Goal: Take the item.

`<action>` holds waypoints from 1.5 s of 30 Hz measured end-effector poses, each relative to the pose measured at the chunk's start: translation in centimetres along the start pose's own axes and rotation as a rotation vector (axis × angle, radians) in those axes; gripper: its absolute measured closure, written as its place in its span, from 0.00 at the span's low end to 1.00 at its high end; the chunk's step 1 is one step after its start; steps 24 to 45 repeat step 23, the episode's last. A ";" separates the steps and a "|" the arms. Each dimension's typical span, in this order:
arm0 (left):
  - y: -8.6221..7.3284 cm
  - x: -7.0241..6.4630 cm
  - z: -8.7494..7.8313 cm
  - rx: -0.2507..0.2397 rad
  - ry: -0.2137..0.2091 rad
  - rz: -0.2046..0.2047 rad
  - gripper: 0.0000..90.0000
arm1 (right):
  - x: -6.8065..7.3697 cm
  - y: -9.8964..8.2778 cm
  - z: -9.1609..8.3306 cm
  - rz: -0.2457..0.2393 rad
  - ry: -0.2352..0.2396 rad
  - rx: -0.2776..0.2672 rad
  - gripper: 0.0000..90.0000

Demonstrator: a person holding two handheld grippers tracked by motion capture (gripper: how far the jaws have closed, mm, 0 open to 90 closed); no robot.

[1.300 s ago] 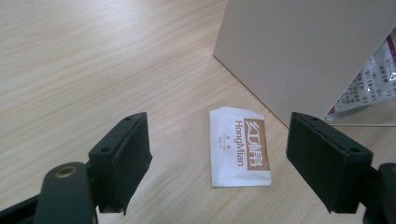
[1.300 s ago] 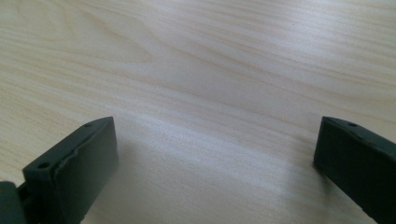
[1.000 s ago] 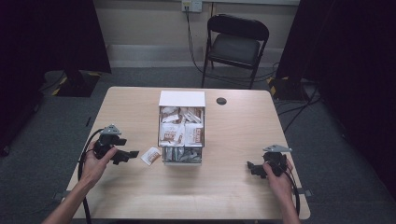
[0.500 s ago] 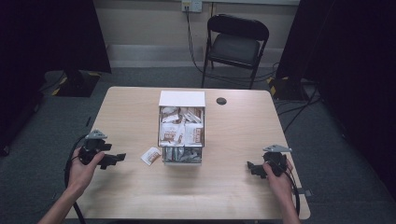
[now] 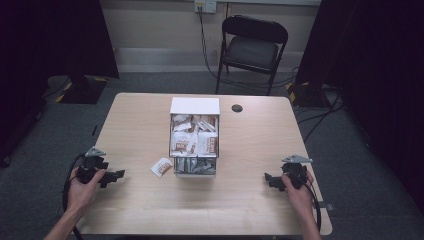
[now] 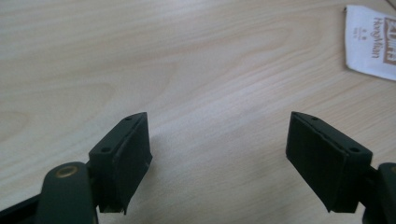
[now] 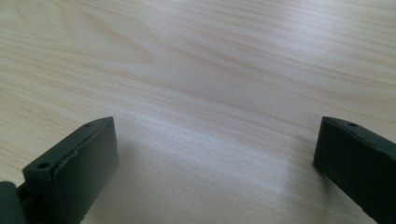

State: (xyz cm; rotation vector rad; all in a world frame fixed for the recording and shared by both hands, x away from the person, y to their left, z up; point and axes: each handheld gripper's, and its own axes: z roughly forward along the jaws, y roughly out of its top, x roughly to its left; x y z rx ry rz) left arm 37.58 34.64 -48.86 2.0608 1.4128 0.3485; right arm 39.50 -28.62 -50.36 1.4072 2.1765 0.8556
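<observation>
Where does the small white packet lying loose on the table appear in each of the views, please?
High view: white packet lies left of the box, ahead of the left gripper.
Left gripper view: top right corner, beyond the open jaws.
Right gripper view: not in it.
Shared landmark: the wooden table.

One loose packet (image 5: 161,166) lies on one table (image 5: 250,210), beside one box (image 5: 194,106); two grippers, one chair (image 5: 252,50)

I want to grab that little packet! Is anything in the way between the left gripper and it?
No: between the left gripper and the packet lies bare tabletop, as the high view shows.
</observation>
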 end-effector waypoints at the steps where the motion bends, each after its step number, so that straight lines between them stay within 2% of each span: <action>1: -0.1 0.0 0.3 0.012 0.013 0.003 0.24 | 0.0 0.0 0.0 0.000 0.000 0.000 0.00; 3: -0.2 -0.1 0.6 0.023 0.035 0.038 0.24 | 0.0 0.0 0.0 0.000 0.000 0.000 0.00; 4: -0.2 -0.1 0.8 0.021 0.062 0.058 0.23 | 0.0 0.0 0.0 0.000 0.000 0.000 0.00; 7: -0.5 -0.3 1.2 -0.029 0.090 0.029 0.20 | 0.0 0.0 0.0 0.000 0.000 0.000 0.00; 10: -1.0 -0.4 1.5 -0.073 0.096 0.030 0.14 | 0.0 0.0 0.0 0.000 0.000 0.000 0.00; 15: -1.7 -0.3 1.7 -0.140 0.095 0.029 0.12 | 0.0 0.0 0.0 0.000 0.000 0.000 0.00; 23: -1.8 -0.7 1.7 -0.137 0.131 -0.006 0.09 | 0.0 0.0 0.0 -0.001 0.000 0.000 0.00; 45: -1.8 -0.7 1.7 -0.137 0.131 -0.006 0.09 | 0.0 0.0 0.0 -0.001 0.000 0.000 0.00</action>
